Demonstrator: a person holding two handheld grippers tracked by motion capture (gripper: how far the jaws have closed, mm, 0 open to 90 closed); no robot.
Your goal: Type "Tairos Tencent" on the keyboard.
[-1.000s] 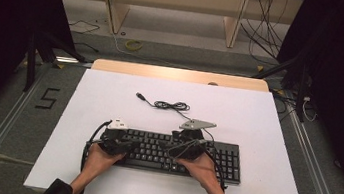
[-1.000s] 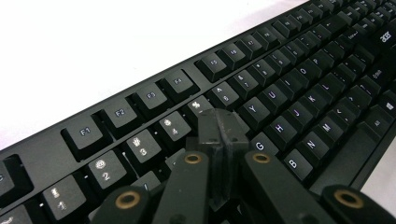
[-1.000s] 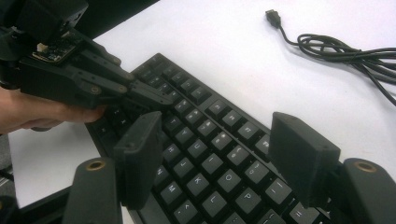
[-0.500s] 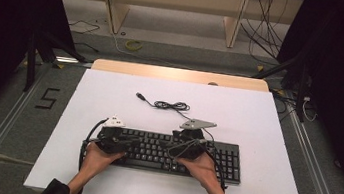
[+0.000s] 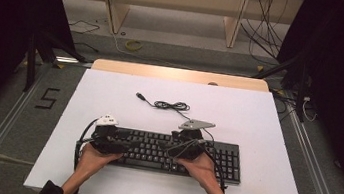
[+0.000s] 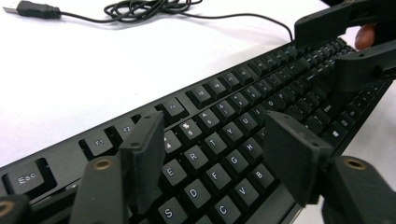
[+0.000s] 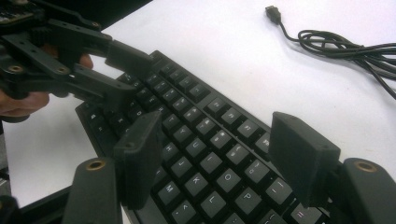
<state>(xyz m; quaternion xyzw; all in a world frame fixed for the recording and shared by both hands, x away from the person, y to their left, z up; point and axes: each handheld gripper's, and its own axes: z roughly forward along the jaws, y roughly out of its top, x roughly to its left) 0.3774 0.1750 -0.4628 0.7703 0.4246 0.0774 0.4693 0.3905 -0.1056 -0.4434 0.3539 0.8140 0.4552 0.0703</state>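
The keyboard (image 5: 172,153) lies flat at the table's (image 5: 258,118) 6 o'clock edge: rigid, light, long, best pinched at both short ends. The left gripper (image 6: 219,158), jaws just opening, and right gripper (image 7: 224,154) hover agape above the keys, holding nothing.

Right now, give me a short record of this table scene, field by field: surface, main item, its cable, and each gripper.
surface: white table
main item: black keyboard, lying flat
cable: coiled behind the keyboard, USB plug loose
left gripper: jaws just opened, over the keyboard's left keys, holding nothing
right gripper: jaws open over the keys, holding nothing
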